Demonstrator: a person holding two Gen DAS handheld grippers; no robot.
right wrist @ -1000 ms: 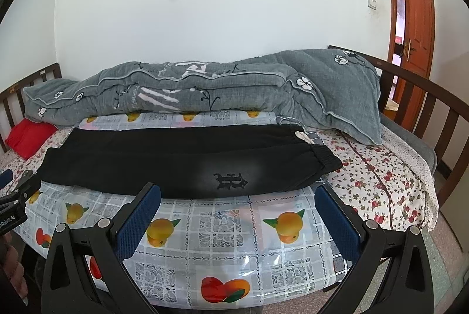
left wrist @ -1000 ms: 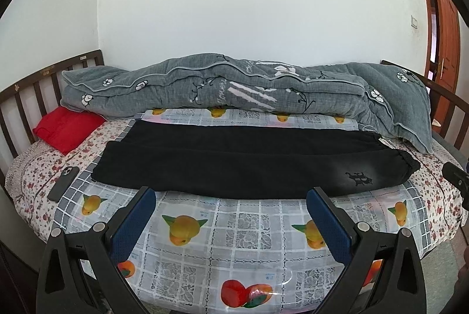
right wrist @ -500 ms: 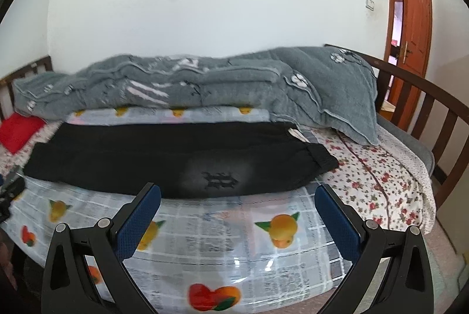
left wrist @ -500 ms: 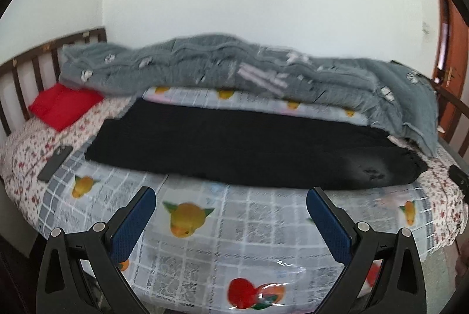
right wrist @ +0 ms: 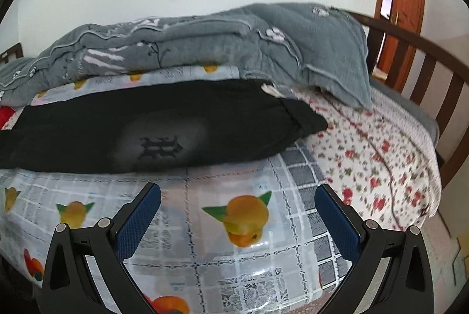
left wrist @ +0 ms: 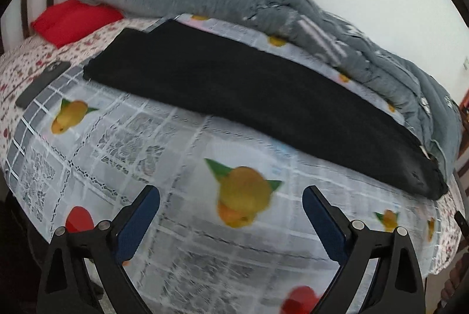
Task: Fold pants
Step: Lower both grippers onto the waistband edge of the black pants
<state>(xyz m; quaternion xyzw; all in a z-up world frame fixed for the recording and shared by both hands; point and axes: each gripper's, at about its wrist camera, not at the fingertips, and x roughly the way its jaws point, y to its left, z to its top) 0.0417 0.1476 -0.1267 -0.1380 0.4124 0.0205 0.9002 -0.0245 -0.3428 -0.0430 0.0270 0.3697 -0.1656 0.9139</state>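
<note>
Black pants (left wrist: 234,85) lie flat lengthwise across the bed on a fruit-print plastic cover (left wrist: 164,155), leg ends to the left, waistband to the right. In the right wrist view the pants (right wrist: 88,132) show a dark emblem (right wrist: 159,147) near the waistband end. My left gripper (left wrist: 231,196) is open and empty, over the cover a little short of the pants' near edge. My right gripper (right wrist: 237,191) is open and empty, just short of the emblem end.
A grey quilt (left wrist: 263,3) is bunched along the wall behind the pants. A red pillow (left wrist: 73,21) and a dark phone (left wrist: 42,82) lie at the left. Wooden bed rails (right wrist: 425,65) and an orange door (right wrist: 404,0) stand at the right.
Both grippers have moved closer to the bed and the pants. The left view has swung and tilted toward the leg end. Both stay open and empty.
</note>
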